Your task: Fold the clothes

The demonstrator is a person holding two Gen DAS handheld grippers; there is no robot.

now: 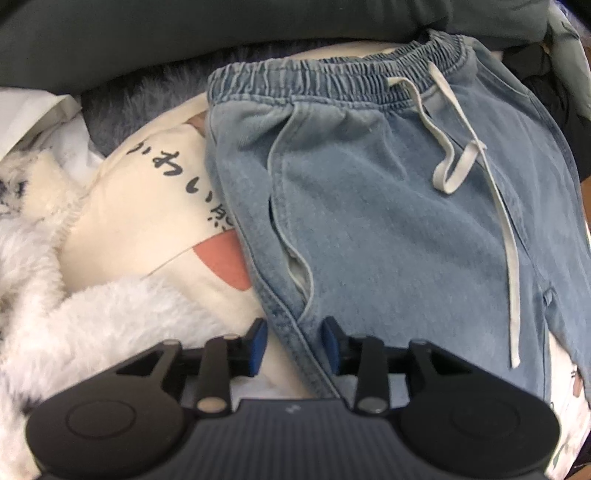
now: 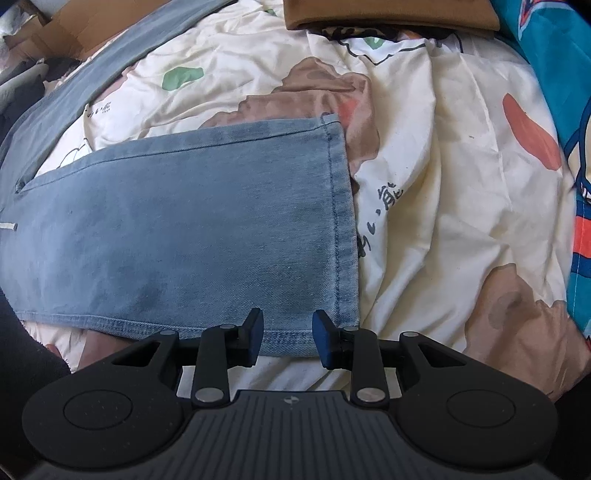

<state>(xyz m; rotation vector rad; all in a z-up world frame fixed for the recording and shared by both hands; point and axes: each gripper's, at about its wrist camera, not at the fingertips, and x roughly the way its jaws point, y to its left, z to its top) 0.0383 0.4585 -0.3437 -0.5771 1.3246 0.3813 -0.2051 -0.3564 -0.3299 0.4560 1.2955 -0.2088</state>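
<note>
Presently listed, left to right, all places given relative to the denim trousers [image 1: 388,206].

Left wrist view:
- White fluffy fabric [image 1: 55,302], heaped well to the left of the trousers.
- Cream printed bedsheet [image 1: 147,206], dark script and a salmon patch on it, lying under the trousers and showing to their left.
- Dark blue-grey furry item [image 1: 147,99], above and left of the waistband.
- Dark green cushion [image 1: 184,33], beyond the waistband.
- Denim trousers, light blue, laid flat with the elastic waistband at the far end; white drawstring [image 1: 465,158] looped and trailing down the front.
- Left gripper [image 1: 294,345], pointing down at the trousers' left side seam; fingers apart, the seam edge passing between the blue pads, which do not press on it.

Right wrist view:
- Trouser leg [image 2: 184,236], spread flat on the sheet, hem at its right end.
- Right gripper [image 2: 288,341], at the near edge of the leg close to the hem corner; fingers apart, denim showing in the gap, nothing pinched.
- Brown fabric [image 2: 388,14], beyond the hem, well apart.
- Teal printed cloth [image 2: 569,110], far right of the hem.
</note>
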